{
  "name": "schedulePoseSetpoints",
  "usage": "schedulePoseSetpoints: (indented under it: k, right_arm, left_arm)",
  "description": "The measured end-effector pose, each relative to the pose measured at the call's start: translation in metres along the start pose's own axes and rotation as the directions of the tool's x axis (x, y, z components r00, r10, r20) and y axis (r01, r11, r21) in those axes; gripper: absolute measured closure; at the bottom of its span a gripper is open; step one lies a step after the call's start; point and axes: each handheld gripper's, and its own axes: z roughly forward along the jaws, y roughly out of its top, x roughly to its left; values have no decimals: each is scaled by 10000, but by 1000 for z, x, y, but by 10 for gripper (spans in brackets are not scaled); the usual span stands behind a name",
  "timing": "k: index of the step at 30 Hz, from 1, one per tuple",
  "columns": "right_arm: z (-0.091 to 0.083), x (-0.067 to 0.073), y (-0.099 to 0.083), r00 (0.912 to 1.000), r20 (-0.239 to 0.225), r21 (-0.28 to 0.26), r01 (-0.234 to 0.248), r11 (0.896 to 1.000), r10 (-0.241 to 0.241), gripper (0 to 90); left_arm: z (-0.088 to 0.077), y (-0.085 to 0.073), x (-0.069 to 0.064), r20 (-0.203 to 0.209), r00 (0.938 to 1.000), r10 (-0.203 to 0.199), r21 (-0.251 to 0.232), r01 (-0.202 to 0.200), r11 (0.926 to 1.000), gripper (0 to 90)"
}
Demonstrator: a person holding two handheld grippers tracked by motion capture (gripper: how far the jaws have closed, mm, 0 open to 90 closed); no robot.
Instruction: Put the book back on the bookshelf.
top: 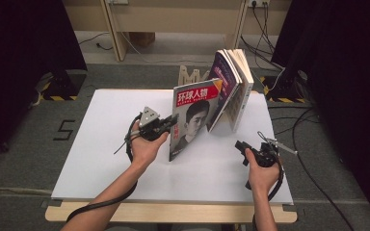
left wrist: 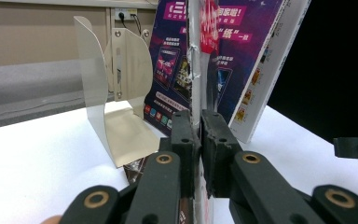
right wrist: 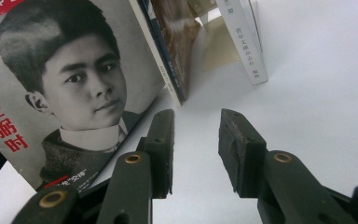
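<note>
White tabletop (top: 101,159) fills the lower half of the high view, with grey floor around it and dark curtains at both sides. Nearest, at the lower right of that frame, the right gripper (top: 243,147) rests on the table in the person's hand; in the right gripper view its jaws stand apart with nothing but bare table between them, pointed toward the foot of the books. Left of centre, the left gripper (top: 172,122) is pinched on the edge of the magazine (top: 192,118) — in the left gripper view the pads are pressed against the thin spine with the sheet running straight up between them. The magazine stands on its bottom edge at the middle of the table, red title band at the top and a portrait cover facing the camera, tilted back toward the leaning books (top: 231,84) just behind it at upper centre. Farther back, in the upper left of the left gripper view, a cream metal bookend (left wrist: 107,93) stands on the table beside those books.

The step looks like standing the magazine up against the row. To do it well, keep the pinch firm and low on the spine, swing the cover flush against the neighbouring book — then let the free gripper steady the leaning stack before the grip is released, since a floppy magazine would likely slump or slide out at its foot.
</note>
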Motion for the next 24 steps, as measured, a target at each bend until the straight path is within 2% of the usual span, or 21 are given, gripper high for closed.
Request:
schedulePoseSetpoints:
  k: [6,11,14,17,24]
  right_arm:
    - [0,0,0,10000,18,-5,51,10000,-51,657]
    - [1,0,-1,9999,29,21,113,9999,-113,654]
    - [2,1,-1,9999,-21,112,-107,9999,107,651]
    - [3,0,-2,10000,-17,71,26,10000,-26,650]
    - [3,-3,-2,10000,38,81,77,9999,-78,647]
  left_arm:
    - [2,2,4,-8,9998,-186,203,186,9996,820]
    - [8,5,6,272,9984,-502,305,494,9983,782]
    - [13,8,6,411,9971,-647,416,630,9971,744]
    - [18,9,5,493,9960,-748,525,722,9960,723]
    - [30,15,4,574,9944,-892,780,846,9934,732]
